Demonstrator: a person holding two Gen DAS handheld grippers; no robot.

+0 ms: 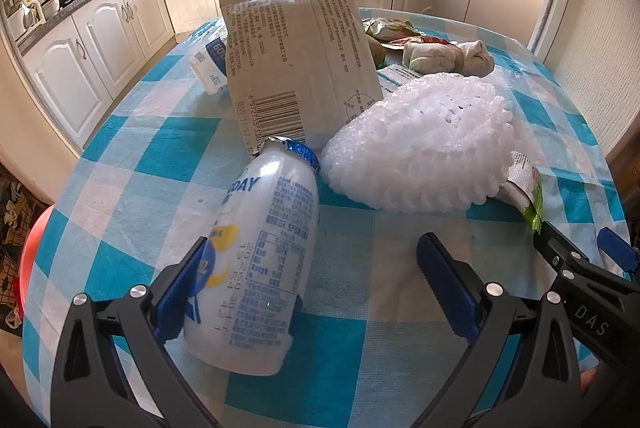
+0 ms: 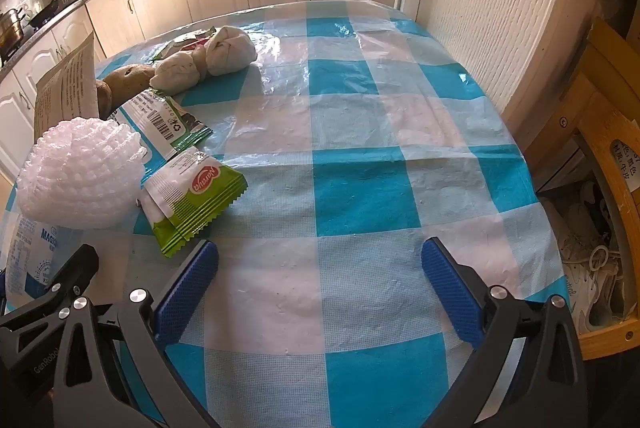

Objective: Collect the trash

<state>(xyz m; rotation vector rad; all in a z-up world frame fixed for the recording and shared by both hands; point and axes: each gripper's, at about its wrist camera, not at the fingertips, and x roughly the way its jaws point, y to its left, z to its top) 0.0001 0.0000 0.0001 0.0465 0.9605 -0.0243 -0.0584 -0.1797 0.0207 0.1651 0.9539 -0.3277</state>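
Approach step judged in hand: nothing is gripped yet. Left gripper is spread wide around the lying white bottle on the checked table; closing is needed next. Right gripper is spread wide over bare cloth, green wrapper just beside it.

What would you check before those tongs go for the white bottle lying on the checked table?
1. Left tongs open wide: ok.
2. White bottle between the left pads: ok, lying near the left pad, not gripped.
3. Bottle free of other trash: not ok, its foil top lies against the foam net and the paper pouch.
4. Right tongs open and empty: ok.
5. Bin for the trash: cannot tell, none in view.
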